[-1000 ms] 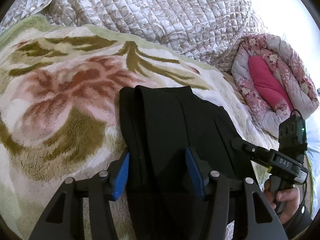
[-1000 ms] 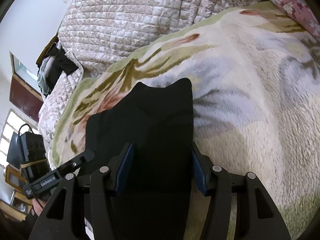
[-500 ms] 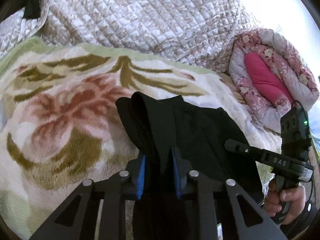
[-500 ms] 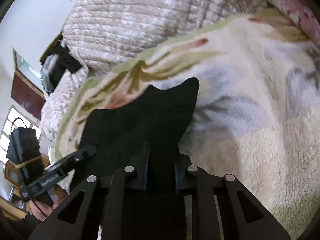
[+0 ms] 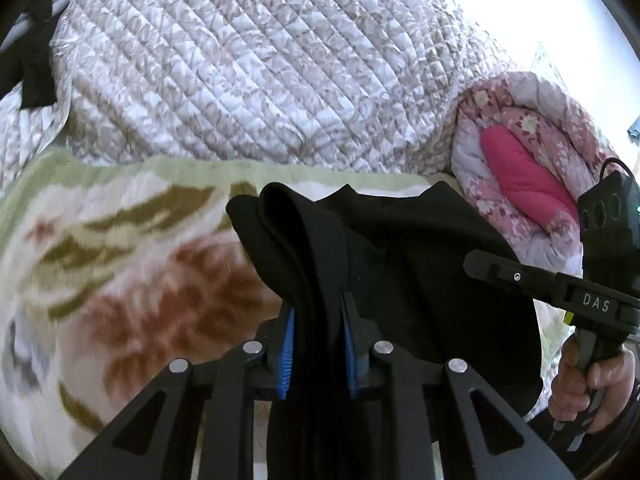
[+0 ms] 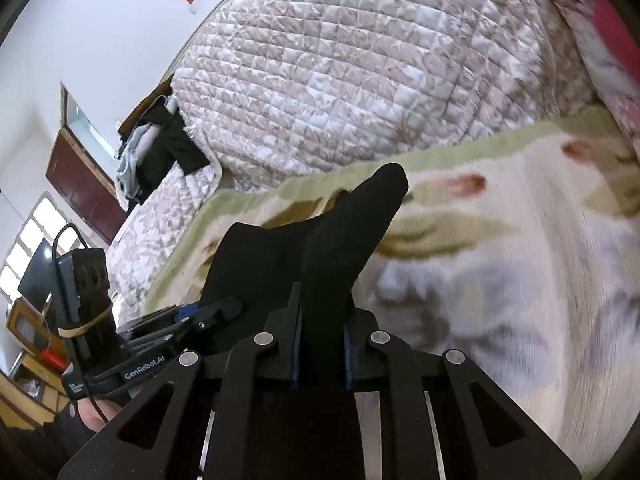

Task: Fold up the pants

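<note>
Black pants [image 5: 420,264] sit lower-centre in both wrist views, near edge lifted off the floral blanket [image 5: 120,280], far corners sticking up in folds. Left gripper [image 5: 316,344]: blue pads [image 5: 289,350] pinched tight on a bunched multi-layer edge. Right gripper [image 6: 320,340]: fingers pressed onto a second bunch of the same edge, cloth peak rising toward frame centre.

Change: a second ago both sets of jaws were spread wide around flat fabric; half a second ago they closed; now the cloth is raised, and the blanket is motion-blurred in both views. Reads as grasp done, lift or carry started.

Likely next step: carry this edge toward the far end at the quilted bedding [image 5: 248,64], upper frame, to halve the pants. Risk: layers are uneven in the left pinch, so one could slip. Pink floral quilt [image 5: 532,160] at right edge is out of the way.
</note>
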The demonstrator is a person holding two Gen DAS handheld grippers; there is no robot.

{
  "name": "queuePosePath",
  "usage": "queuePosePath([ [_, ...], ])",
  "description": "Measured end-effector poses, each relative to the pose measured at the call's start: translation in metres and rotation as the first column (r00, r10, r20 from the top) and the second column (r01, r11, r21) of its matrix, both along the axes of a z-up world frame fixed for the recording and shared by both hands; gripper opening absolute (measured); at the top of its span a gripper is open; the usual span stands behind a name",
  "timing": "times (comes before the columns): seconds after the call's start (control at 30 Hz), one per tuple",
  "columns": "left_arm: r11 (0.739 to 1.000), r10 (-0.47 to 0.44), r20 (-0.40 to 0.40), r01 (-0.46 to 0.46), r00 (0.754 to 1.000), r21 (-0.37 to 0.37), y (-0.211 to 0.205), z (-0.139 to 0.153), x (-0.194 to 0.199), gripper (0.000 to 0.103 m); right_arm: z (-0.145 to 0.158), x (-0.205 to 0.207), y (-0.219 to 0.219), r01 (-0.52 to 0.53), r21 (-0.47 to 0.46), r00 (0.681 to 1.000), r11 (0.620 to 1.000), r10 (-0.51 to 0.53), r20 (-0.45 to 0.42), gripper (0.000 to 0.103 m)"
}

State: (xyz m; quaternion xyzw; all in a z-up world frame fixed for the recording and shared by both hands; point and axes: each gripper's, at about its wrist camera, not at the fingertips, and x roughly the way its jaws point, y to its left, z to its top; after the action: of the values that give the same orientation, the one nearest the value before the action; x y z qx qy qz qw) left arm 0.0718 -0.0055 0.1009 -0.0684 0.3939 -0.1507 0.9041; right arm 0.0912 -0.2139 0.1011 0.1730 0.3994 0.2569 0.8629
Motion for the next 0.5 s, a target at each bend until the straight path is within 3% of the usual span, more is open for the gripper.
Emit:
queuePosePath([
  [0.2, 1.000, 0.006, -0.003, -0.006, 1.000, -0.001, 0.012, -0.006, 0.055, 0.022, -0.011, 0.063, 0.006, -0.004, -0.022, 1.000, 1.000, 0.004, -0.013, 0.015],
  [0.37, 1.000, 0.002, -0.017, -0.002, 1.000, 0.002, 0.019, -0.030, 0.096, 0.024, -0.040, 0.110, 0.007, 0.012, -0.025, 0.999, 1.000, -0.013, -0.040, 0.016],
  [0.43, 1.000, 0.013, -0.059, -0.013, 0.998, 0.011, 0.023, -0.050, 0.109, 0.026, -0.061, 0.122, 0.004, 0.015, -0.040, 0.996, 0.999, -0.018, -0.089, 0.018],
  [0.5, 0.999, 0.042, -0.116, -0.038, 0.992, 0.030, 0.029, -0.070, 0.116, 0.036, -0.078, 0.128, 0.000, 0.037, -0.126, 0.990, 0.991, -0.054, -0.127, 0.024],
])
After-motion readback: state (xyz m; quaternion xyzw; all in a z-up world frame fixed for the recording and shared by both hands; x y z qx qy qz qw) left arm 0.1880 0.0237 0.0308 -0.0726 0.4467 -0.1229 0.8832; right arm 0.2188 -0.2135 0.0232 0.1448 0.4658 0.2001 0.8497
